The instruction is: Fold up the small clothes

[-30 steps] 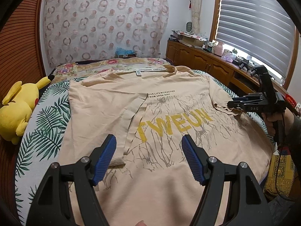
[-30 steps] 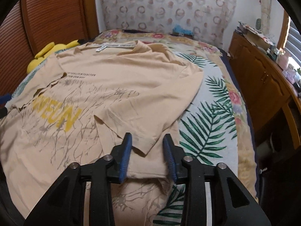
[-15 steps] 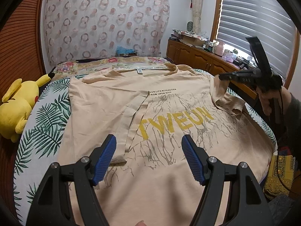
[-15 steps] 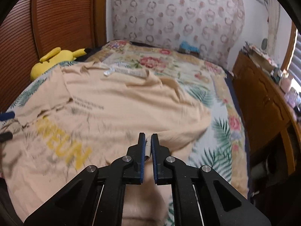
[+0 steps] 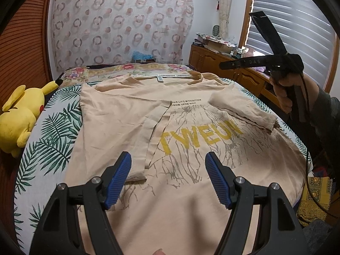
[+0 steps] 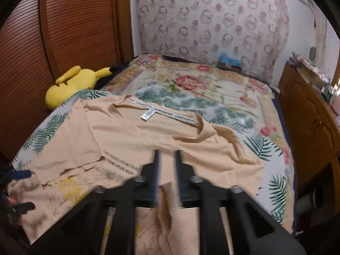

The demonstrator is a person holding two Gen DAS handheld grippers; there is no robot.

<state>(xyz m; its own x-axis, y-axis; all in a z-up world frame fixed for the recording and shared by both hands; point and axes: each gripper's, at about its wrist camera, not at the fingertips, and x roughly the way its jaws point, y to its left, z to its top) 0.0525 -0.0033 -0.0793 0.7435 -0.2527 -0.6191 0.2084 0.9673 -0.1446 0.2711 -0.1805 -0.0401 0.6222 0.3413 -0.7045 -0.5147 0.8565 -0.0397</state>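
A beige T-shirt with yellow lettering lies spread on the bed, collar at the far end. Its left sleeve is folded inward over the body. The right sleeve also lies folded in, on the print. My left gripper hovers open over the shirt's lower half, with nothing between its blue pads. My right gripper is raised above the shirt; its jaws are opening and nothing is between them. In the left wrist view a hand holds the right gripper above the bed's right side.
A yellow plush toy lies at the bed's left edge beside a slatted wooden wall. A leaf-print sheet and a floral blanket cover the bed. A cluttered wooden cabinet runs along the right, under window blinds.
My right gripper shut on the right sleeve, carried it up and inward, then let go; the sleeve now lies folded on the shirt. The left gripper has not moved.
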